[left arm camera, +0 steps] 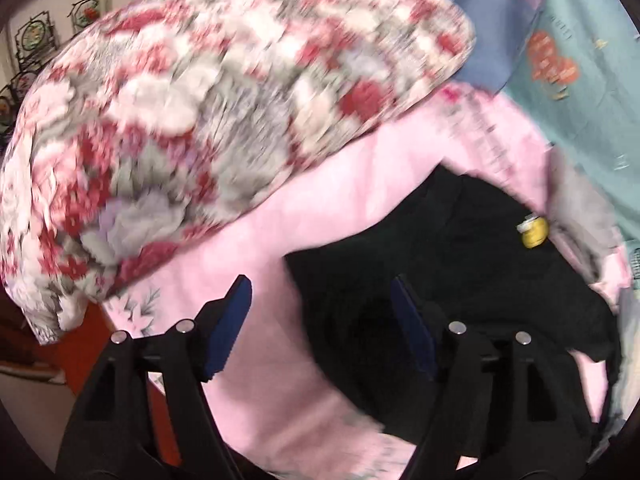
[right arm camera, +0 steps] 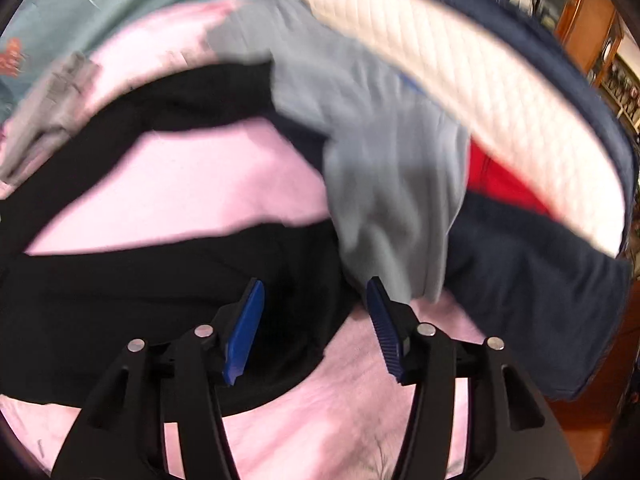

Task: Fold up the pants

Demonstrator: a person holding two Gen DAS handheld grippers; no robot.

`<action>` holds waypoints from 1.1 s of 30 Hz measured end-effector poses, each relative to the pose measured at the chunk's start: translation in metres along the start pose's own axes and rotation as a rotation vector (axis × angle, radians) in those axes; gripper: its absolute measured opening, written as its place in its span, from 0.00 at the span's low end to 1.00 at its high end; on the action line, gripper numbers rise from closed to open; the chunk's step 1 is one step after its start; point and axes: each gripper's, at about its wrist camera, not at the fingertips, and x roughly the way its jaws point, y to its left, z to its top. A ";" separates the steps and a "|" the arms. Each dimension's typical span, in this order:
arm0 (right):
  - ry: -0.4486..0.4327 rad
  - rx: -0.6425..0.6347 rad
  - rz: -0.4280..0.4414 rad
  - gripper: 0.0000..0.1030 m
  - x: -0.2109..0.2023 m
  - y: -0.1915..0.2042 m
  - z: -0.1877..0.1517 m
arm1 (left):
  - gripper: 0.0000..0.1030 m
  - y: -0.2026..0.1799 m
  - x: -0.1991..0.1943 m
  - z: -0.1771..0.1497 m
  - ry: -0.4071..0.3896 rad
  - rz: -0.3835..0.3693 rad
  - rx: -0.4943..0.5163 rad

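On the left gripper (left arm camera: 322, 320) we see two black plastic arms, each triangular with a cut-out slot. Each arm carries two round silver pins near its top. Its fingers (left arm camera: 230, 322) end in dark blue pads, ribbed along one edge. On the right gripper (right arm camera: 316, 328) we find the same black arms and silver pins; its fingers (right arm camera: 245, 330) carry brighter blue ribbed pads.

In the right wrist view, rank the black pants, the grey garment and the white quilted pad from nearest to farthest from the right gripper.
1. black pants: under the right gripper, spreading left.
2. grey garment: just beyond the right-hand finger, stretching up.
3. white quilted pad: upper right, behind the grey garment.
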 end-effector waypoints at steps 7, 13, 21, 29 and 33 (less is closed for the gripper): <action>-0.039 0.050 0.377 0.83 -0.010 0.027 0.071 | 0.79 -0.105 0.046 0.035 0.135 -0.238 0.188; 0.168 0.180 0.374 0.78 0.097 0.049 0.130 | 0.57 -0.173 0.117 0.019 0.309 -0.274 0.296; 0.200 0.262 0.298 0.63 0.155 0.048 0.146 | 0.45 -0.195 0.156 0.016 0.330 -0.207 0.322; 0.009 0.240 0.237 0.18 0.100 0.035 0.147 | 0.42 -0.202 0.162 0.020 0.322 -0.192 0.348; 0.024 0.242 0.199 0.18 0.085 0.019 0.148 | 0.42 -0.199 0.160 0.020 0.307 -0.170 0.373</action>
